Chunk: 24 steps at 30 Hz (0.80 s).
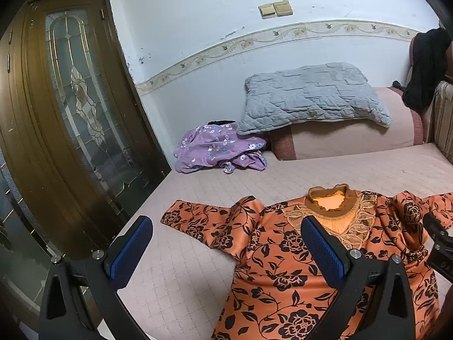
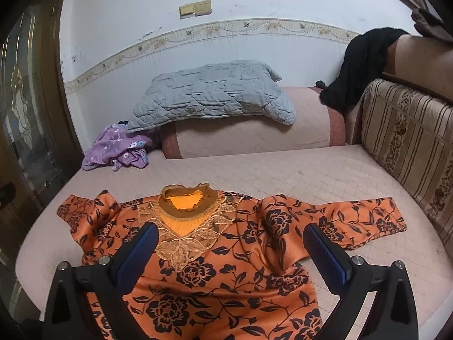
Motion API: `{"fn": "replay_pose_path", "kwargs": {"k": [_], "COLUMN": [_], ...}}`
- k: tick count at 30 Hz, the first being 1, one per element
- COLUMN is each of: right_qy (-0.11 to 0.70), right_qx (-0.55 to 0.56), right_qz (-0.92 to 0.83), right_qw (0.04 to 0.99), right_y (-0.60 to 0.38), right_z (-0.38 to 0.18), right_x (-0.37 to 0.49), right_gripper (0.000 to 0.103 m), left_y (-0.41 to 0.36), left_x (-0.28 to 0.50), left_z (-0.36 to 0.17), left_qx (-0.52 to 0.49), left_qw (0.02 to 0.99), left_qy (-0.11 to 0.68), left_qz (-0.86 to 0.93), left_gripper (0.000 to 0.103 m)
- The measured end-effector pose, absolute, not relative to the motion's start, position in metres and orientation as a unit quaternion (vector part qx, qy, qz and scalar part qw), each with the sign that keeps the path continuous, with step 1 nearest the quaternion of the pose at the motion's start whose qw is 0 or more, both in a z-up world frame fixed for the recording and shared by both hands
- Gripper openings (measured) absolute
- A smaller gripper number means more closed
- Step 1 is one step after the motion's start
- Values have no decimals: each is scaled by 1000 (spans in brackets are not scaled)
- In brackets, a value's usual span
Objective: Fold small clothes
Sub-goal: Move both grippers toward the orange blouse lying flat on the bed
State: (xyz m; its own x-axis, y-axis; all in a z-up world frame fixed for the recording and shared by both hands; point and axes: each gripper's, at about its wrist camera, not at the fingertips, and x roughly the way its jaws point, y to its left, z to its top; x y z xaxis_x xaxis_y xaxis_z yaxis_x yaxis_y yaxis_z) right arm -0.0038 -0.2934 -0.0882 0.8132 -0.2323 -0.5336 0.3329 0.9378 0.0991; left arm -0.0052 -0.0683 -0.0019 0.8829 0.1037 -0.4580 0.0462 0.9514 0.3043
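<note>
On a pink quilted mattress [image 2: 283,175], we see an orange blouse with black flowers [image 2: 226,269] spread face up, its brown ruffled collar [image 2: 184,201] pointing toward the far wall and a lace yoke running down in a V below it. Both sleeves lie out to the sides, the one toward the striped backrest cushion [image 2: 410,147] stretched nearly straight, the other bunched and creased near the shoulder. Our left claw [image 1: 226,249] hangs above the blouse's sleeve and shoulder on the door side, its 2 blue-padded fingers [image 1: 130,252] spread wide with nothing between them; 1 finger sits over bare mattress, the other over the lace yoke. Our right claw [image 2: 229,252] hovers over the chest of the blouse, likewise released, its fingers framing the floral fabric without gripping it. Farther back, a crumpled purple floral garment [image 1: 218,148] lies on the mattress beside a pink bolster [image 2: 254,133], which carries a grey quilted pillow [image 2: 209,96]. A black garment [image 2: 359,65] drapes over the backrest at the corner. A dark wooden door with leaded glass [image 1: 76,99] stands along the left edge of the bed.
</note>
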Motion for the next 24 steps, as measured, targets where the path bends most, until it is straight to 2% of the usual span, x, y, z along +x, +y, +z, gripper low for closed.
{"fn": "replay_pose_path", "kwargs": {"k": [17, 24], "right_qy": [277, 294], "right_qx": [111, 133], "right_qz": [-143, -149], "right_qw": [944, 935], "right_y": [-292, -305], "right_z": [-99, -109], "right_x": [8, 13], "right_gripper": [103, 103], "left_y": [-71, -83], "left_x": [3, 20], "left_z": [-7, -26], "left_qx": [155, 163], "left_qw": [956, 949], "left_qy": [247, 269], "left_qz": [11, -2], "left_gripper": [103, 103]}}
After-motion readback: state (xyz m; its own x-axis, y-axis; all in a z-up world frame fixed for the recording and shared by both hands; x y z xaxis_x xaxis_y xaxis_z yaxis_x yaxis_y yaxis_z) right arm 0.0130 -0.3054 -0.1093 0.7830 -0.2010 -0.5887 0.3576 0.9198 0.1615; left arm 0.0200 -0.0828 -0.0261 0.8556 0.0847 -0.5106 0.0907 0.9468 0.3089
